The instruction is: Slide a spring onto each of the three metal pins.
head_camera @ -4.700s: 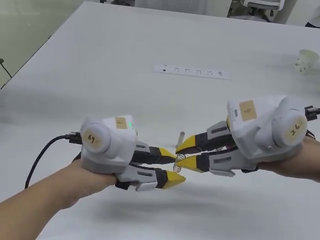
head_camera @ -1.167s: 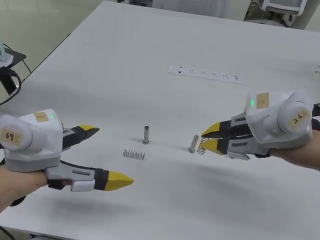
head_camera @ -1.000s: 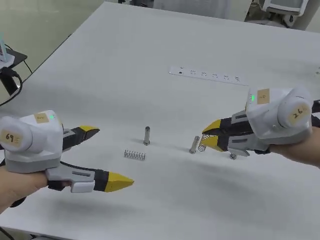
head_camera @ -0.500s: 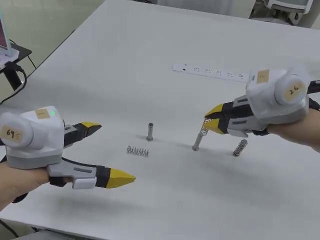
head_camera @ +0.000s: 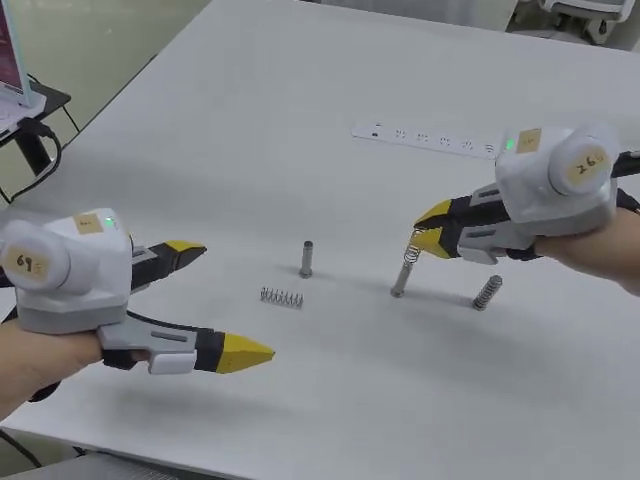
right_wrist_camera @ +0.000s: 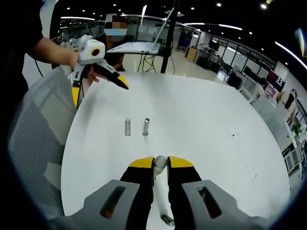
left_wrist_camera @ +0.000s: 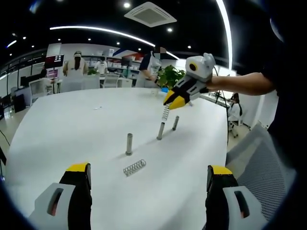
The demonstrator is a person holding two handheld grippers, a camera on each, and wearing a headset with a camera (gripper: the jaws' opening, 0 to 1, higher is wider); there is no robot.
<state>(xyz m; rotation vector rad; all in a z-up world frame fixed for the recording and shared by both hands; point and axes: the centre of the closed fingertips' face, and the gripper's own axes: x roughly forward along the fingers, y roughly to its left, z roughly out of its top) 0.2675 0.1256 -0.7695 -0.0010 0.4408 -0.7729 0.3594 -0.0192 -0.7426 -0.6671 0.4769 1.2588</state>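
My right gripper (head_camera: pixel 428 236) is shut on a small spring (head_camera: pixel 411 247), holding it tilted just over the top of the middle pin (head_camera: pixel 400 281). Between the yellow tips of the right gripper (right_wrist_camera: pixel 161 163), the spring (right_wrist_camera: pixel 160 166) is pinched at its end. A bare pin (head_camera: pixel 307 258) stands to the left, with a loose spring (head_camera: pixel 281 297) lying flat beside it. To the right, another pin (head_camera: pixel 487 292) wears a spring. My left gripper (head_camera: pixel 219 301) hangs open and empty at the lower left, well away from the pins. In the left gripper view the left gripper (left_wrist_camera: pixel 148 175) faces the loose spring (left_wrist_camera: pixel 134 167).
A white power strip (head_camera: pixel 430 140) lies far back on the white table (head_camera: pixel 250 120). The table's near edge runs just below my left gripper. People and office furniture stand beyond the table in the gripper views.
The right gripper has risen with the spring from beside the middle pin to its top, uncovering the sprung pin behind. The left gripper, earlier close to the right one, now holds still apart.
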